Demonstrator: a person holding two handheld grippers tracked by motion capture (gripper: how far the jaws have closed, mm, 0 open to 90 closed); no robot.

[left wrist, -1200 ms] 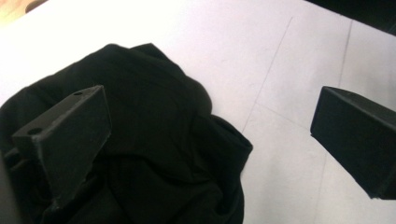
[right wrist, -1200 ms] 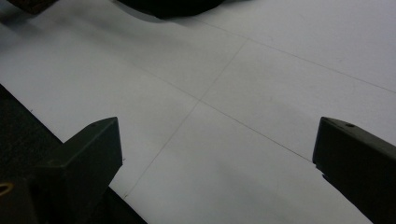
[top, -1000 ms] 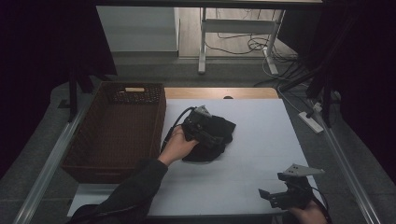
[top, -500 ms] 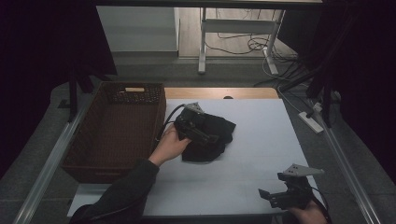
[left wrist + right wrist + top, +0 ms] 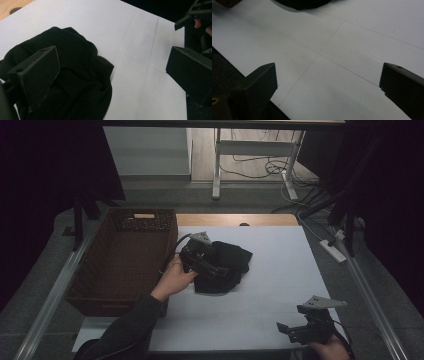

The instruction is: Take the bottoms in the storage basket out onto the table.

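Observation:
A crumpled black cloth (image 5: 231, 270) lies on the white table top (image 5: 285, 265), just right of the wicker basket. My left gripper (image 5: 212, 267), held in a hand, hovers at the cloth's left edge. In the left gripper view this gripper (image 5: 112, 62) is open wide; the cloth (image 5: 75, 75) lies below and around the left jaw, not pinched. My right gripper (image 5: 291, 322) rests near the table's front right edge. It (image 5: 329, 72) stands open over bare table, with the cloth (image 5: 302, 3) far off at the top.
A brown wicker basket (image 5: 122, 270) stands at the table's left side, close to my left hand. Beyond the table stand desk legs and floor cables (image 5: 280, 167). A power strip (image 5: 332, 251) lies off the right edge.
My left gripper has drifted a little to the left, toward the basket, leaving more of the cloth's right side showing. The right gripper has stayed put.

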